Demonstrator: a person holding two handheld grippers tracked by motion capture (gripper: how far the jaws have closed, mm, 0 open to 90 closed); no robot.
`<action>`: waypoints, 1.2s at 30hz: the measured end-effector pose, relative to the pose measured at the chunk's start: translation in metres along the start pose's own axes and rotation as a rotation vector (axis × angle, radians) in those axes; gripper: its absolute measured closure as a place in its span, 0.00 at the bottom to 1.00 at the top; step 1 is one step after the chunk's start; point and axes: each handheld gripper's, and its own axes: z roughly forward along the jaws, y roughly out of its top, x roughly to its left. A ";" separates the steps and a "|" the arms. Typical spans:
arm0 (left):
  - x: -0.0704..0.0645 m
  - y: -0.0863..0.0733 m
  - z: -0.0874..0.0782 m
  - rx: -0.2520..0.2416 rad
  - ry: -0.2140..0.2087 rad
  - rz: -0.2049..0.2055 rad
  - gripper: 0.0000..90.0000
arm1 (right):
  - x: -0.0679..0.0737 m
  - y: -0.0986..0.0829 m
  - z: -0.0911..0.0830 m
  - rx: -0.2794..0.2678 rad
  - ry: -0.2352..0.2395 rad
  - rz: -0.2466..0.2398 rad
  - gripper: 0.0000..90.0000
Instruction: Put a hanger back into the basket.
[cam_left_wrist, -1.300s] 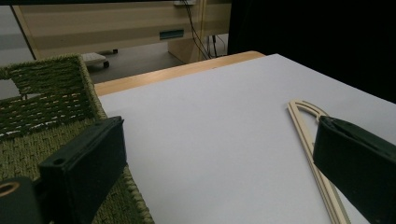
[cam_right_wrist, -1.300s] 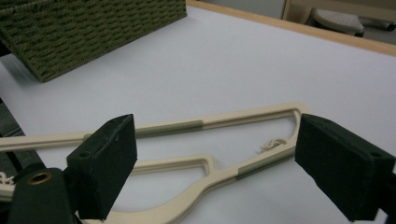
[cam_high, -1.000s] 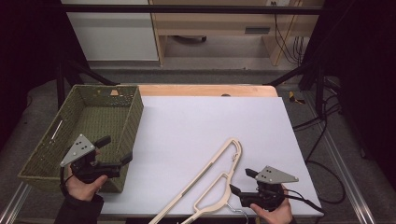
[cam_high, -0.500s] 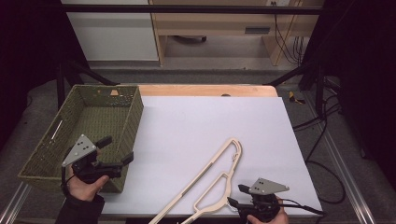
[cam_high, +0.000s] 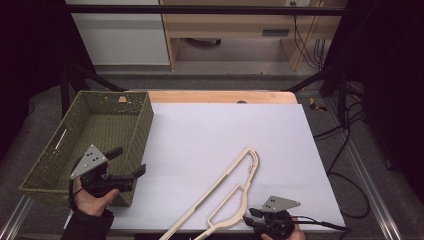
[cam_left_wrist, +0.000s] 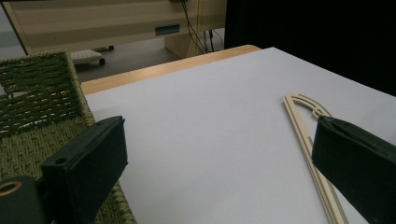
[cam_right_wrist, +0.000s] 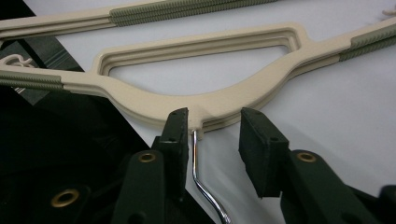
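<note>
1. Take the green woven basket as your landmark: it sits at the left edge of the white table, and its inside looks empty as far as the high view shows.
2. The cream hanger lies flat on the table well to the right of the basket, near the front edge, with its lower end running off that edge. It is not lifted, and nothing has gone into the basket.
3. Your right gripper is at the hanger's neck, on the side far from the basket. Its jaws stand apart on either side of the chrome hook stem: one pad touches or nearly touches the stem, the other is clear of it. They are partly closed but grip nothing yet.
4. Your left gripper hangs over the basket's near right corner, jaws spread wide and empty, pointing across the table towards the hanger.
5. My reading: you are at the very start, in the grasping step. Left to do: close on the neck, lift the hanger, carry it leftward, and lay it in the basket.
6. Close squarely, since a thin stem can slip or swing in the pads.
</note>
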 end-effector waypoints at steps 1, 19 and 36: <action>-0.001 0.000 0.001 0.002 -0.004 -0.001 0.04 | 0.001 -0.001 0.001 0.012 0.006 0.006 0.77; -0.028 -0.002 0.014 0.024 -0.067 0.015 0.05 | 0.004 -0.004 0.005 0.049 0.042 0.024 0.99; -0.092 -0.010 0.045 0.128 -0.195 0.087 0.09 | 0.001 0.007 -0.007 0.024 0.052 0.034 0.99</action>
